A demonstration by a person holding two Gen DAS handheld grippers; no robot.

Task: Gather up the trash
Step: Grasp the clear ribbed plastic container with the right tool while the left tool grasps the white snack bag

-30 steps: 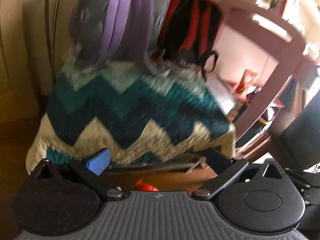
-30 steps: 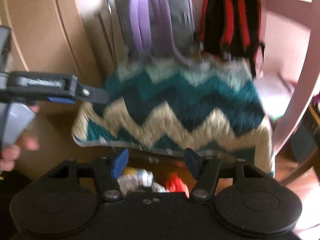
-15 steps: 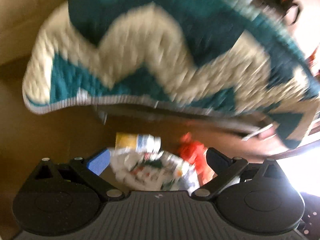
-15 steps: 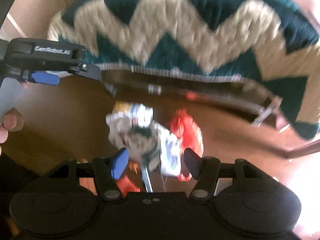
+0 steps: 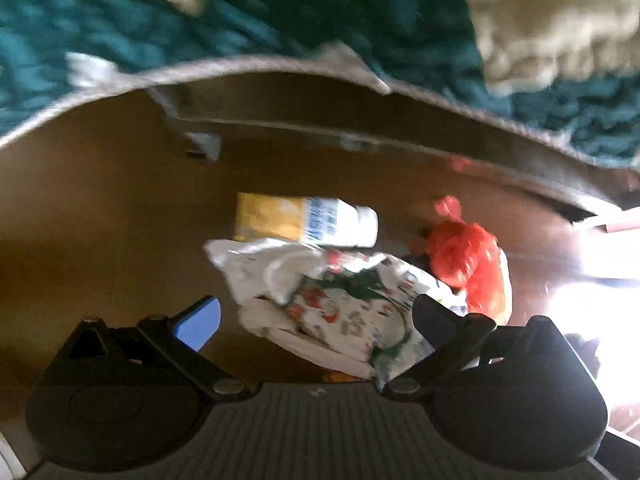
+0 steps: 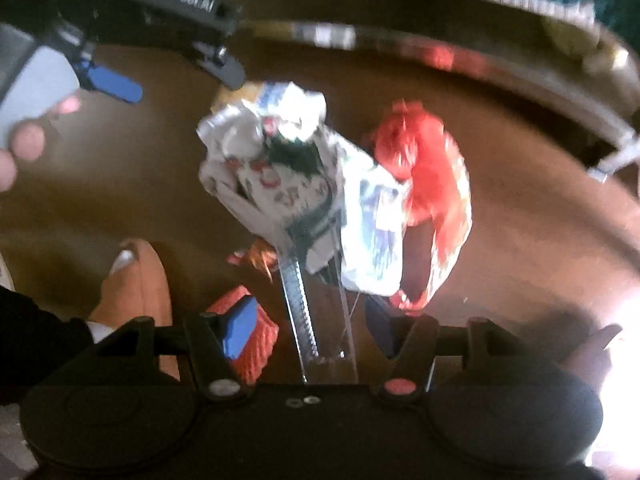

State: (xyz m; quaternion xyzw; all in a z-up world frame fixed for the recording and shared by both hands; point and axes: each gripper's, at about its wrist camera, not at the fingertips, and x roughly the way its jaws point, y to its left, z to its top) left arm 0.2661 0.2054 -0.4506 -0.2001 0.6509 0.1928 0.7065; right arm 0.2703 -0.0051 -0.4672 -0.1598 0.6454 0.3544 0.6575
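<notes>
Below both cameras, on the brown wooden floor (image 5: pixel 92 216), lies a small heap of trash just in front of a bed or couch edge draped with a teal and cream knitted blanket (image 5: pixel 168 28). On top sits a crumpled white printed bag (image 5: pixel 328 296), with a yellow and white bottle (image 5: pixel 308 222) touching its far side and a red plastic bag (image 5: pixel 466 256) against its right. In the right wrist view a clear ruler-like strip (image 6: pixel 298 312) pokes out from under the heap toward the camera, and an orange net scrap (image 6: pixel 256 344) lies near it.

The left hand-held gripper (image 5: pixel 316 316) has its jaws wide apart, straddling the printed bag without visibly pressing on it. The right hand-held gripper (image 6: pixel 310 326) is also apart, though its jaws have just been closing slightly; only the strip lies between them, and nothing is gripped.

Both views are blurred, which suggests fast travel, so the main risk is overshoot: fingertips could strike the floor or shove the heap under the furniture. Thin crumpled plastic may slip or tear if only a fold is pinched. The round bottle would likely roll away if nudged. Both grippers aim at one pile and could collide. A foot in an orange slipper (image 6: pixel 132 300) stands close by and could get bumped.
</notes>
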